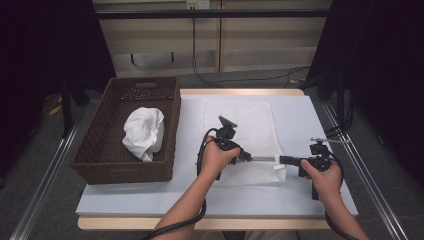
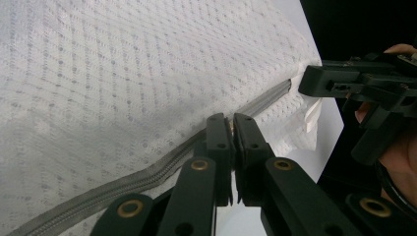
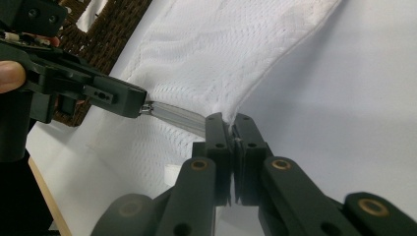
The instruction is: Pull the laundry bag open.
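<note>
A white mesh bag (image 1: 240,127) lies flat on the table, with a grey zipper (image 1: 263,159) along its near edge. My left gripper (image 1: 248,157) is shut on the zipper pull, and its jaws (image 2: 232,120) are pressed together over the zipper (image 2: 147,174). My right gripper (image 1: 281,160) faces it from the right and is shut on the bag's edge (image 3: 230,120) at the zipper's end. A short stretch of zipper (image 3: 174,115) runs taut between the two grippers. The mesh (image 2: 123,73) rises in a fold behind the zipper.
A dark woven basket (image 1: 172,125) stands at the left of the white table top (image 1: 300,120) and holds a crumpled white cloth (image 1: 144,132). The table's right edge is close to my right hand. Metal rails run along both sides of the table.
</note>
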`<state>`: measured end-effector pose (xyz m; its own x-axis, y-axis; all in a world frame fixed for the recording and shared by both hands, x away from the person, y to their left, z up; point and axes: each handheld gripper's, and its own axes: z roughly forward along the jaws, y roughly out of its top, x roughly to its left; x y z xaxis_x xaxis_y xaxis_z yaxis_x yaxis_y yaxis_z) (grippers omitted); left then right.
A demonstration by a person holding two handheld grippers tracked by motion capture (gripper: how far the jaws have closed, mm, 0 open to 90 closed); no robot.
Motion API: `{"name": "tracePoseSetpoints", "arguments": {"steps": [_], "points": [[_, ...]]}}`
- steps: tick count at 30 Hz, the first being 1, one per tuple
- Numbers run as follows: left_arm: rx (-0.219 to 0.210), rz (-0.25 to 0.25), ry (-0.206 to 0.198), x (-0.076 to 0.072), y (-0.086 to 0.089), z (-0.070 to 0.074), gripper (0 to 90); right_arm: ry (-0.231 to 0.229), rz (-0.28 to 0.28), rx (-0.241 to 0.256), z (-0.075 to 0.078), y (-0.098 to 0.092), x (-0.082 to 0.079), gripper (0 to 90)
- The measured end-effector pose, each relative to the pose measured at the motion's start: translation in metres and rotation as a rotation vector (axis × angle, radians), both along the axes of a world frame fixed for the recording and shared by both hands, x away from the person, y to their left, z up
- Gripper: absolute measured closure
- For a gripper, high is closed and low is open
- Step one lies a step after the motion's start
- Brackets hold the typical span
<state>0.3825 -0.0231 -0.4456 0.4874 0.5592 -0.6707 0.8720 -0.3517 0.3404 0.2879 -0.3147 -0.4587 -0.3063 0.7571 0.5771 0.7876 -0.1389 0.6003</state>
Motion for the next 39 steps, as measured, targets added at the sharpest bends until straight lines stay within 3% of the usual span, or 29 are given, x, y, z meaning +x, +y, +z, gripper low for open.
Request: {"name": "tracePoseSetpoints", "arguments": {"steps": [2,3,5,12,15,25,27,34,37,39], "points": [[0.043,0.008,-0.034,0.001,0.001,0.001,86.9,0.001,-0.006,-0.011,0.000,0.000,0.000,86.6],[0.019,0.030,-0.011,0.001,0.002,0.001,86.9,0.002,-0.009,-0.013,0.000,-0.001,0.000,86.7],[0.005,0.013,-0.001,0.002,0.005,0.000,86.9,-0.001,-0.009,-0.002,0.000,-0.003,0.000,86.6],[0.027,0.014,-0.009,0.002,0.007,0.000,86.9,-0.001,-0.007,-0.015,0.001,-0.002,0.000,86.6],[0.011,0.036,0.001,0.001,0.009,0.000,86.9,0.002,-0.014,-0.011,0.000,-0.004,0.000,86.6],[0.010,0.029,0.003,0.002,0.011,0.002,86.9,-0.001,-0.010,-0.008,0.001,-0.004,-0.001,86.6],[0.036,0.021,-0.007,0.003,0.013,0.002,86.9,-0.004,-0.014,-0.021,0.001,-0.004,-0.001,86.6],[0.014,0.035,0.009,0.003,0.018,0.001,86.9,-0.005,-0.017,-0.017,0.001,-0.006,-0.001,86.6],[0.039,0.032,-0.009,0.003,0.018,0.002,86.9,-0.004,-0.014,-0.014,0.002,-0.005,-0.001,86.6],[0.033,0.042,-0.003,0.003,0.019,0.001,86.9,-0.003,-0.017,-0.025,0.002,-0.004,-0.001,86.6]]}}
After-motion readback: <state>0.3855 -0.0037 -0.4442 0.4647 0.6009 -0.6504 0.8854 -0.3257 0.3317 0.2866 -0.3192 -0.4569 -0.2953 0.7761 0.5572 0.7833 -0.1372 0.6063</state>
